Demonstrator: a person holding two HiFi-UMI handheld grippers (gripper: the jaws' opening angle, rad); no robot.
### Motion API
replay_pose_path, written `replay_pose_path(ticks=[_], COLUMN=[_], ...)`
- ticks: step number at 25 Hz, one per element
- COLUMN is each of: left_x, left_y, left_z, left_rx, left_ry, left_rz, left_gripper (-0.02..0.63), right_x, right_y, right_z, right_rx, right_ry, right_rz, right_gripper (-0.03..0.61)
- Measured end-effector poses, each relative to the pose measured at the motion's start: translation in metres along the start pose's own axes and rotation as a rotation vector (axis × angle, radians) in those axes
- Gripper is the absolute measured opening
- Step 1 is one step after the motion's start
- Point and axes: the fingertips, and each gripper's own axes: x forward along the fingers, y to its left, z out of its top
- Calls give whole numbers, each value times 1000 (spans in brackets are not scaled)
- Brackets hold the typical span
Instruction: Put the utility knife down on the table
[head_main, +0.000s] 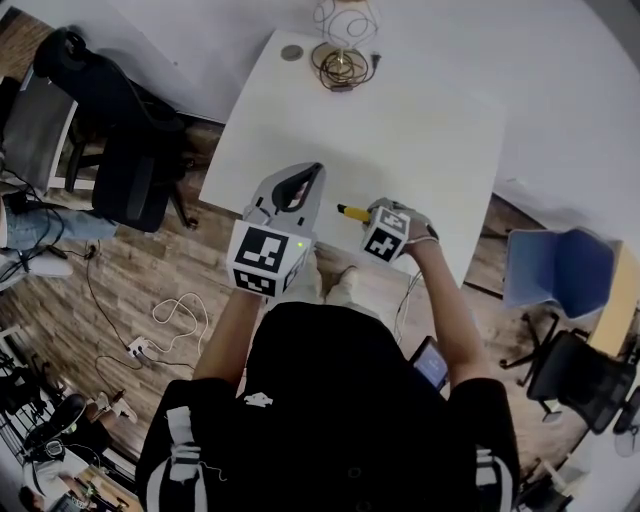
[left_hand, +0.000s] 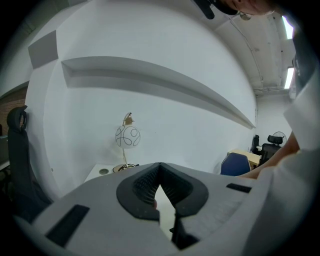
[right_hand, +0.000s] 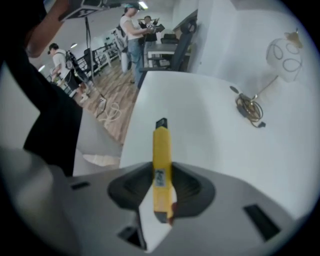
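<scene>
My right gripper (right_hand: 161, 189) is shut on a yellow utility knife (right_hand: 161, 160), whose dark tip sticks out past the jaws toward the white table (right_hand: 200, 135). In the head view the utility knife (head_main: 351, 212) pokes left from the right gripper (head_main: 372, 216), over the near part of the table (head_main: 400, 130); I cannot tell whether it touches the top. My left gripper (head_main: 303, 186) hovers just left of it over the table's near edge. In the left gripper view the left gripper (left_hand: 159, 170) has its pads meeting at the tip with nothing between them.
A globe lamp with a coiled cord (head_main: 343, 60) and a small round disc (head_main: 291, 53) stand at the table's far edge. A black chair (head_main: 130, 150) stands left of the table, a blue chair (head_main: 555, 270) right. A white cable (head_main: 170, 320) lies on the wooden floor. People stand far off (right_hand: 131, 30).
</scene>
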Motion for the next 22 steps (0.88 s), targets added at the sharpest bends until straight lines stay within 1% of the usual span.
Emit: replay_pose_path(ticks=[5,9,12,16,22], left_x=[-1,0,-1,-4,-2], left_y=[4,5,7,14,18], left_z=[-8,-12,-15,-19,-20], left_rx=[-23,-30,-32,-38,-44], left_ry=[15,22,27,35,41], left_rz=[13,18,20,34,37], left_gripper=[15,15,15,15,15], right_x=[23,39,47,53,53], right_y=[-9,-20,-28,-36,-37], right_z=[-9,-17,-23,-27,-27], right_rx=[-46,-47,-28,-8,25], right_ry=[89,136,171,180,172], right_rz=[-4,-2,-4,-31,-15], right_gripper=[136,135,136,137,137])
